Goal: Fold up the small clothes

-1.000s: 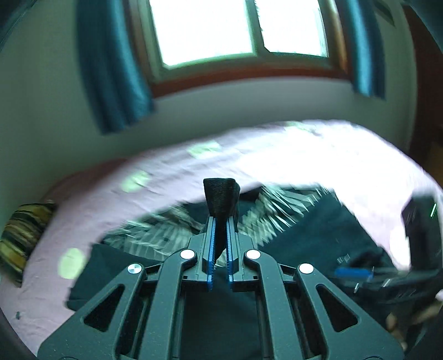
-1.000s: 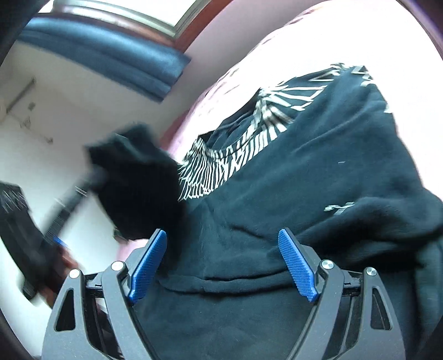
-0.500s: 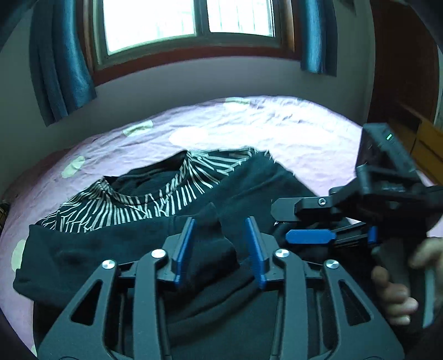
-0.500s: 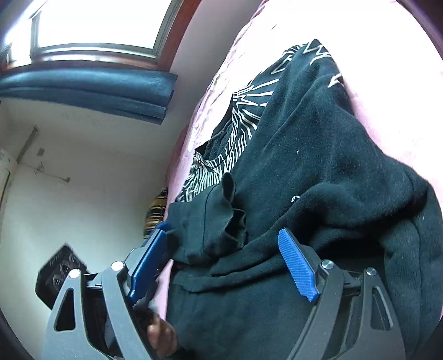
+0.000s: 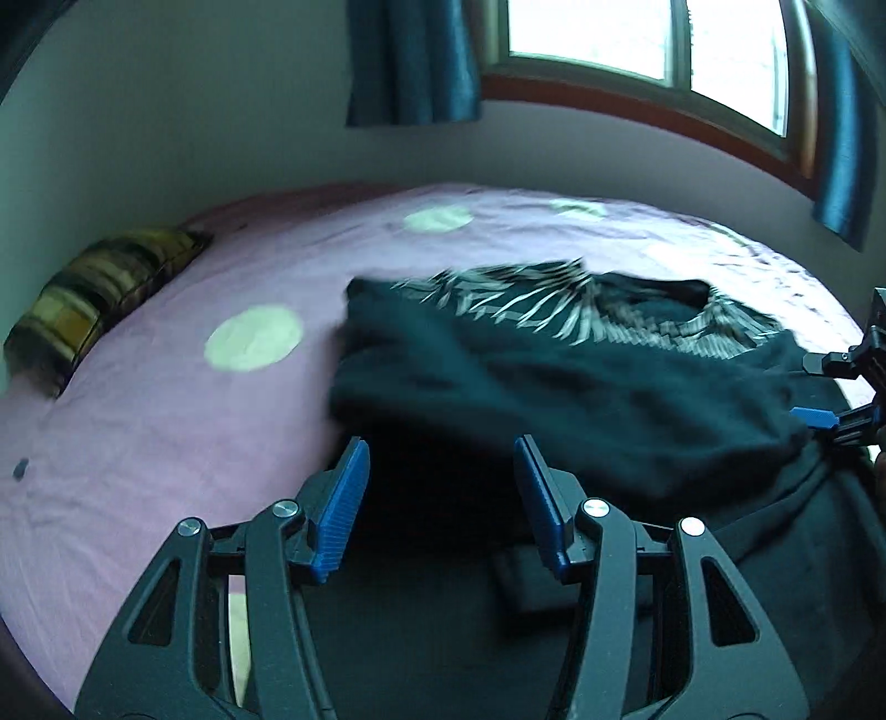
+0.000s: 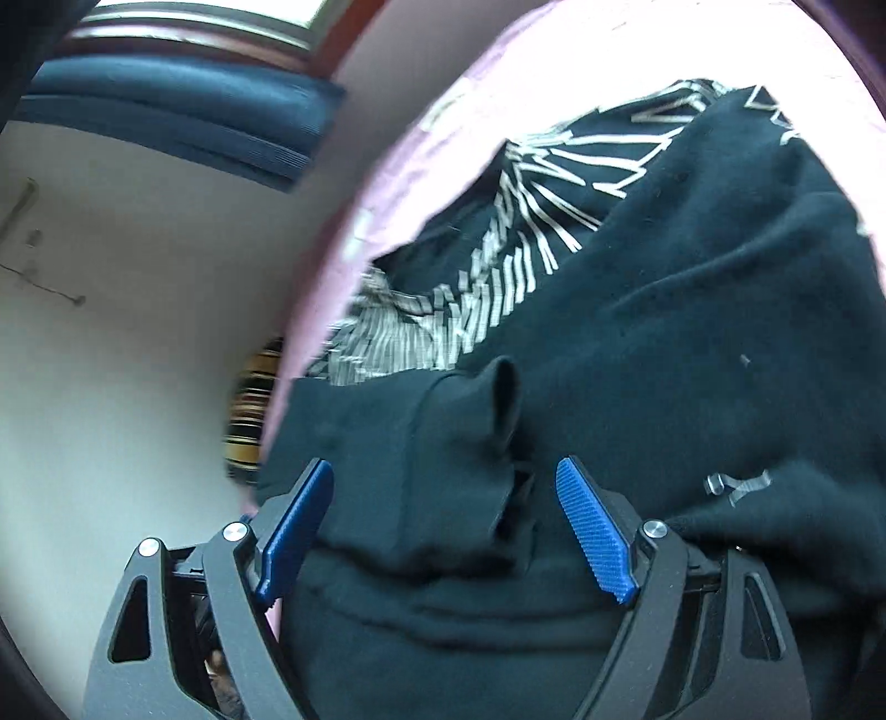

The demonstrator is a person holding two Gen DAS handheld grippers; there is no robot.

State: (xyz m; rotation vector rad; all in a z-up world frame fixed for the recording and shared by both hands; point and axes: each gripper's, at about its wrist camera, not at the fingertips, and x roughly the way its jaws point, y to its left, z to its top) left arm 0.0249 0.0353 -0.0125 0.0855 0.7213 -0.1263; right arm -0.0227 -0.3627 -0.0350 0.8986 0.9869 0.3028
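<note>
Daylit room, blurred fisheye views

Daylight enters by the window (image 5: 648, 50), blown out to white; the bed (image 5: 166, 399) is washed pale and glares in the right view. The dark top (image 5: 554, 387) is smeared by motion, its pattern streaked. Edges bend and darken; the near fabric lies in deep shadow.

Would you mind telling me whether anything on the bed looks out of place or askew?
The sleeve cuff folded onto the black sweater lies crumpled, with a ridge sticking up rather than flat. Otherwise, nothing stands out on the pink bedsheet.
</note>
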